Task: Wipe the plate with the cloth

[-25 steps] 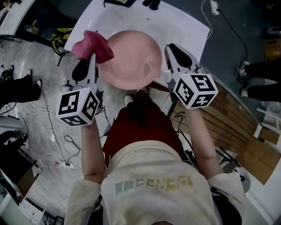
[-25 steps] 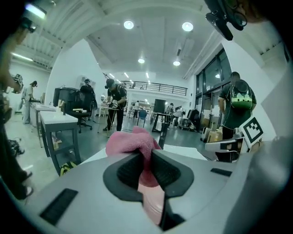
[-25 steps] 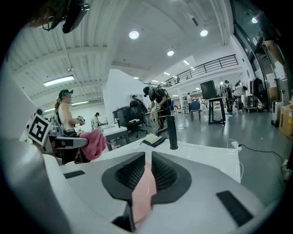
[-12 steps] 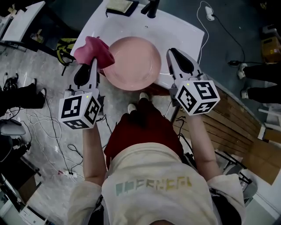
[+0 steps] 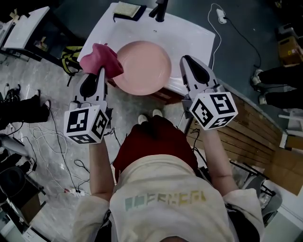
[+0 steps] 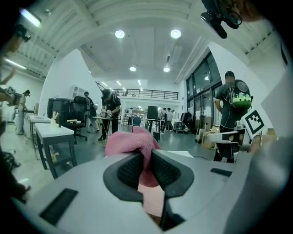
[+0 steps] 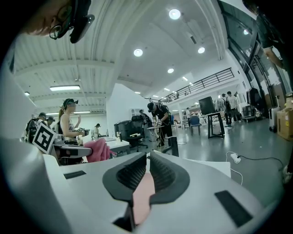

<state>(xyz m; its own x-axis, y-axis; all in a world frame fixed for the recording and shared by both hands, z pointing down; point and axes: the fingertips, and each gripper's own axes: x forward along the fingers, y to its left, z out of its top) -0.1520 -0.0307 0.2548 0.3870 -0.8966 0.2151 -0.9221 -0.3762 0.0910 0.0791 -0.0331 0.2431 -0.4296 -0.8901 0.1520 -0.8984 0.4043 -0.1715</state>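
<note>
A round pink plate [image 5: 142, 66] is held up over the near edge of the white table [image 5: 194, 30]. My right gripper [image 5: 183, 60] is shut on the plate's right rim. In the right gripper view the plate [image 7: 143, 194] shows edge-on between the jaws of that gripper [image 7: 147, 170]. My left gripper [image 5: 100, 71] is shut on a crumpled pink cloth [image 5: 100, 57], which sits against the plate's left rim. The cloth [image 6: 132, 142] bulges out above the left gripper [image 6: 145, 165], and it also appears as a pink bundle [image 7: 96, 150] at the left of the right gripper view.
A dark tray [image 5: 128, 10] and a black object [image 5: 158, 9] sit at the table's far end. A white cable with a plug [image 5: 218, 12] runs off its right corner. Cables [image 5: 52, 142] lie on the floor at left, wooden planking [image 5: 246, 127] at right. People stand around.
Both grippers, the plate and the cloth keep the same relation to each other. The table has slid up and shrunk in the head view, so more floor shows.
</note>
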